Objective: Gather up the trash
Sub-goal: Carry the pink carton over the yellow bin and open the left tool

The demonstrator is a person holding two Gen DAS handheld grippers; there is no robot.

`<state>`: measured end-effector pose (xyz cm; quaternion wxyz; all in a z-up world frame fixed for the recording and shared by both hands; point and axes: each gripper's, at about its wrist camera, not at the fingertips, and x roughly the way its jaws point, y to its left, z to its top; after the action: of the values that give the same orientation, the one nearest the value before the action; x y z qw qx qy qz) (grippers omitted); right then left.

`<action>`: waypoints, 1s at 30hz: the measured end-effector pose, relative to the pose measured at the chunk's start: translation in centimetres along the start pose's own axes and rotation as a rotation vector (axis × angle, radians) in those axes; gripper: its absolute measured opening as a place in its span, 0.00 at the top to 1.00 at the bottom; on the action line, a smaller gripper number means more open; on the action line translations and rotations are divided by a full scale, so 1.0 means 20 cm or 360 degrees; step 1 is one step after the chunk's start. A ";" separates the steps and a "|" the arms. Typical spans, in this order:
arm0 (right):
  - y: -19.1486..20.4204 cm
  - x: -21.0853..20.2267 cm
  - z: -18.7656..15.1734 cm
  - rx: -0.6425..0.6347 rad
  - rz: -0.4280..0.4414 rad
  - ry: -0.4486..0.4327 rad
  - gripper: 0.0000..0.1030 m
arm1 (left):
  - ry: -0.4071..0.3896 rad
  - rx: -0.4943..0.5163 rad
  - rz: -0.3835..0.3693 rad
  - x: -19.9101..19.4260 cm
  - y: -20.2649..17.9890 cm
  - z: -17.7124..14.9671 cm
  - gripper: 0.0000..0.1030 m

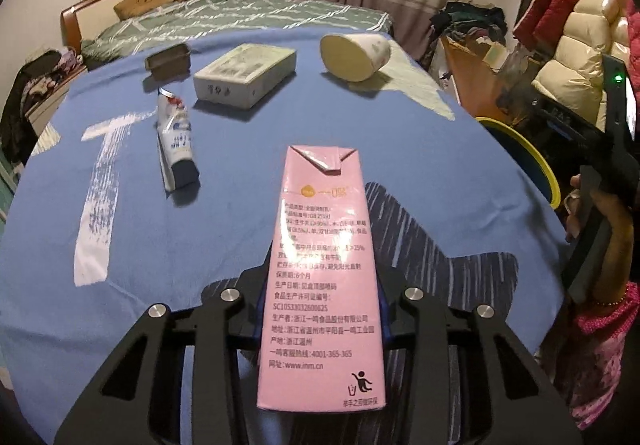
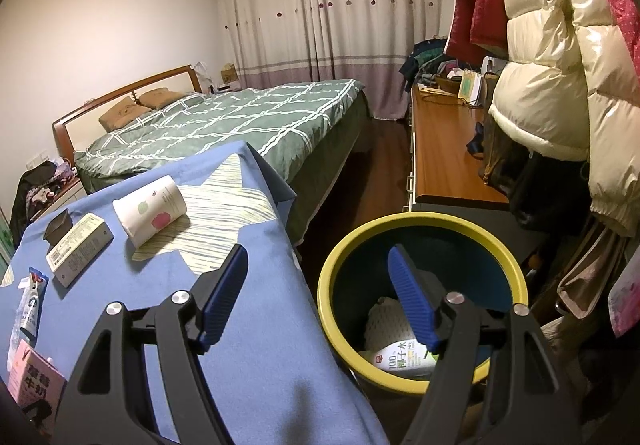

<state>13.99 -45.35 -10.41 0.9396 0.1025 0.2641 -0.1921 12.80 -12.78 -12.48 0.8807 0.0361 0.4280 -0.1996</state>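
The left gripper (image 1: 320, 329) clamps the pink carton (image 1: 322, 265) at frame centre, presumably bound for the bin (image 2: 420, 305) lower right, where the right gripper (image 2: 320, 293) hangs apart.

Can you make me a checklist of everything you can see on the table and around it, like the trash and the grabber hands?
Surface: blue cloth over the table.
Job's things: pink carton in the left gripper; paper cup on its side; white box; squeezed tube; small dark tray; yellow-rimmed bin beside the table, trash inside.
Clutter: nothing seen.
Grippers: left shut on the carton; right gripper open, over the table edge and bin.
Cables: nothing seen.
Surroundings: bed, curtains, hanging coats, wooden desk.
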 end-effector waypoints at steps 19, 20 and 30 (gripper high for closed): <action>-0.46 -0.32 -0.07 0.0078 -0.0093 -0.0118 0.33 | -0.0004 0.0437 -0.0292 0.15 -0.69 0.44 0.62; -0.51 -0.33 -0.08 0.0095 -0.0114 -0.0119 0.33 | 0.0013 0.0457 -0.0322 0.18 -0.75 0.47 0.62; -0.82 -0.44 -0.18 0.0245 -0.0211 -0.0108 0.33 | 0.0086 0.0679 -0.0430 0.53 -1.38 0.70 0.62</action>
<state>-1.41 -56.51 -10.30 0.9226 0.1501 0.2228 -0.2769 18.54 -44.90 -8.84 0.8067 0.1689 0.4007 -0.4002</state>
